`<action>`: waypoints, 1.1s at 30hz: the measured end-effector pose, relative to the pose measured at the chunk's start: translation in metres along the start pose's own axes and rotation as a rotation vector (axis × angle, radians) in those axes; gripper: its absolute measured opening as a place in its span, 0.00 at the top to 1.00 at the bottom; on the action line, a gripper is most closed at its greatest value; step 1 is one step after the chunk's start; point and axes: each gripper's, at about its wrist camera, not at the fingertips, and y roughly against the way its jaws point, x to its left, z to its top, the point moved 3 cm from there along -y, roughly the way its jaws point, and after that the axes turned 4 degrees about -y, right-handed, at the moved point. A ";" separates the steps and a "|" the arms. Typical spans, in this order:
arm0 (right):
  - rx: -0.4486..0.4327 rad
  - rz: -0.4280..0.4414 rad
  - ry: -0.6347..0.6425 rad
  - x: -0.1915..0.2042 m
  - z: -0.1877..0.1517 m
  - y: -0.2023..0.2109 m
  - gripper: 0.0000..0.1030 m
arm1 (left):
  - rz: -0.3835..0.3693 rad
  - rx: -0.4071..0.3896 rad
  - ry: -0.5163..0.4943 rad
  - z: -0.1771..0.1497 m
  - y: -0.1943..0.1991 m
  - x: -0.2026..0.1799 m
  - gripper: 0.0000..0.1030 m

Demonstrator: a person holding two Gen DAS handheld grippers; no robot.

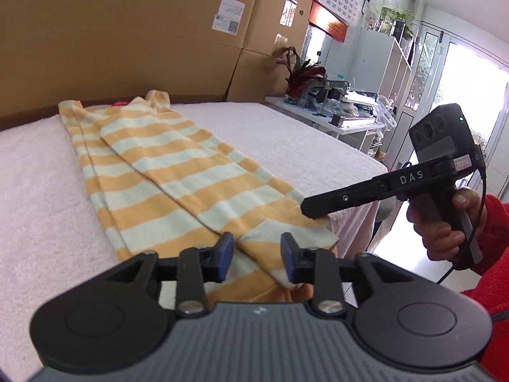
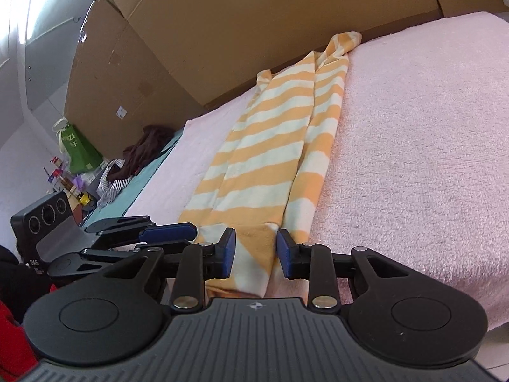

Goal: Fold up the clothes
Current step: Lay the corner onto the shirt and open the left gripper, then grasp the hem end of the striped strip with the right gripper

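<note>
- Where the room backs onto the work area, tall cardboard boxes [image 1: 127, 31] stand stacked along the far edge of the bed
- Spread over that bed is a pale pink fleecy blanket [image 1: 302, 133], which bears everything else
- On the blanket lies the striped garment [image 1: 165, 172], orange and pale mint bands, folded lengthwise into a long narrow strip that runs from the near edge towards the boxes; its far end reaches the foot of the boxes
- At the near end of the strip the left gripper [image 1: 256, 256] points down over the cloth, its blue pads apart with fabric seen between them but not pinched
- Just beside it on the same near end, the right gripper [image 2: 256, 256] also has its blue pads parted, straddling a fold of the garment without pressing it
- Around the right gripper's handle is a hand [image 1: 445, 222] in a red sleeve [image 1: 490, 254]
- Off the bed's far side sits a green bag [image 2: 78, 149]
</note>
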 end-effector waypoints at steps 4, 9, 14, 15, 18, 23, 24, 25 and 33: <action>-0.019 0.002 -0.002 0.000 -0.001 -0.006 0.69 | -0.007 0.002 0.029 0.000 -0.005 0.004 0.67; -0.025 -0.020 0.010 -0.002 0.000 -0.008 0.93 | -0.013 -0.008 0.080 0.000 -0.009 0.007 0.71; -0.025 0.015 0.077 0.012 0.001 0.010 0.94 | -0.022 -0.017 0.020 0.006 0.006 -0.006 0.71; -0.026 0.027 0.096 0.017 0.000 0.017 0.94 | -0.032 -0.023 0.009 0.006 0.011 -0.009 0.67; -0.012 0.022 0.137 0.026 -0.006 0.031 0.94 | -0.055 -0.029 -0.006 0.005 0.015 -0.017 0.61; 0.017 -0.069 0.135 0.015 -0.023 0.022 0.90 | -0.041 0.019 0.023 -0.004 0.000 -0.013 0.58; 0.025 -0.076 0.122 0.013 -0.024 0.019 0.85 | -0.042 0.017 0.029 -0.004 0.000 -0.012 0.58; 0.027 -0.067 0.111 0.013 -0.024 0.019 0.83 | -0.042 0.013 0.032 -0.004 0.001 -0.011 0.58; 0.004 -0.021 0.060 0.008 -0.020 0.014 0.91 | -0.036 0.006 0.044 0.000 -0.005 -0.008 0.56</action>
